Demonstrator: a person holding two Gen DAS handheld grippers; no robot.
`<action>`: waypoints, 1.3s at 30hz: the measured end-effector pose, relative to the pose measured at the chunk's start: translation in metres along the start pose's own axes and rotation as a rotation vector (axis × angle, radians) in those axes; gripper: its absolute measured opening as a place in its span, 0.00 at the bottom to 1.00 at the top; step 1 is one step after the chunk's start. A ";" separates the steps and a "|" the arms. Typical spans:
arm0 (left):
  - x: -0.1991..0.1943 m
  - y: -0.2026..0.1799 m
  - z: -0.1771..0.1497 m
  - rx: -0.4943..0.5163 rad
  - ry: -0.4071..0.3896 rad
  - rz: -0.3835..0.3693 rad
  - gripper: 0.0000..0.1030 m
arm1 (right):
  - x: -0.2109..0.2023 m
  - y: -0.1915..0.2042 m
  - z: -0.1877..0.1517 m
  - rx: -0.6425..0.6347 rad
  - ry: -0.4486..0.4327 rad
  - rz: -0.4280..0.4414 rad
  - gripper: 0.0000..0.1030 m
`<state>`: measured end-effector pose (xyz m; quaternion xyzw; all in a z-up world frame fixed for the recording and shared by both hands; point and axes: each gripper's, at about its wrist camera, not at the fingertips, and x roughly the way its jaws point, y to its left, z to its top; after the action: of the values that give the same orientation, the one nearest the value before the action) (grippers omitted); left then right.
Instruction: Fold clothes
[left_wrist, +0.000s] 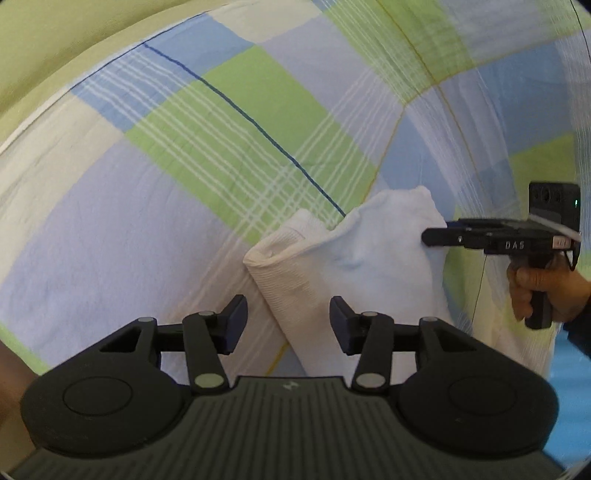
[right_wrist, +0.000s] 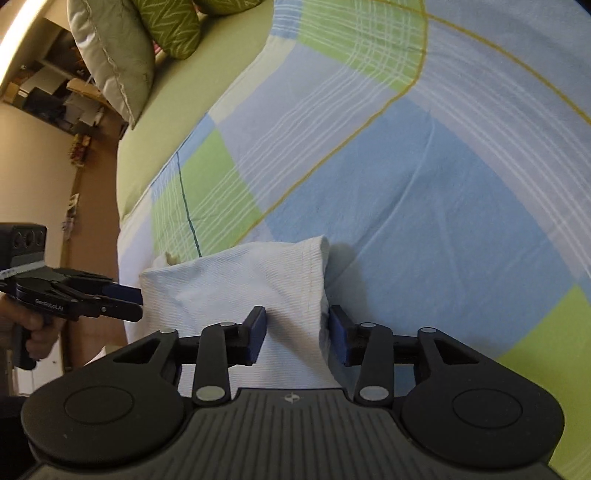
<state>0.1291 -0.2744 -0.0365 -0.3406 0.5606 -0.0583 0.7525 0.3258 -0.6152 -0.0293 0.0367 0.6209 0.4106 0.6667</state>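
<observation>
The left hand-held gripper (left_wrist: 288, 317) points level at the white cloth (left_wrist: 354, 266), its fingers spread wide, holding nothing. The right hand-held gripper (right_wrist: 297, 332) is also spread wide, a finger on each side of the cloth's edge. The folded cloth lies on the checked bedsheet (right_wrist: 424, 192). Far back sit green pillows (right_wrist: 122, 48).

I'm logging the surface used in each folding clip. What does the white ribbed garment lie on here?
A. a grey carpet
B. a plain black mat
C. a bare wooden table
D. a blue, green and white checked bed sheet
D: in both wrist views the white ribbed garment rests on a blue, green and white checked bed sheet, which spreads around it on every visible side.
</observation>
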 end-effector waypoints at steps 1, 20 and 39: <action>0.001 0.000 -0.001 -0.020 -0.009 -0.010 0.38 | 0.001 -0.002 0.001 0.006 0.003 0.012 0.34; -0.063 -0.080 0.034 0.399 -0.233 -0.137 0.00 | -0.111 0.079 0.009 -0.089 -0.278 -0.118 0.10; -0.152 -0.146 -0.015 0.880 -0.250 -0.200 0.00 | -0.173 0.174 -0.124 -0.178 -0.537 -0.319 0.10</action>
<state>0.1039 -0.3210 0.1684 -0.0460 0.3523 -0.3213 0.8778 0.1505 -0.6601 0.1782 -0.0125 0.3823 0.3292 0.8633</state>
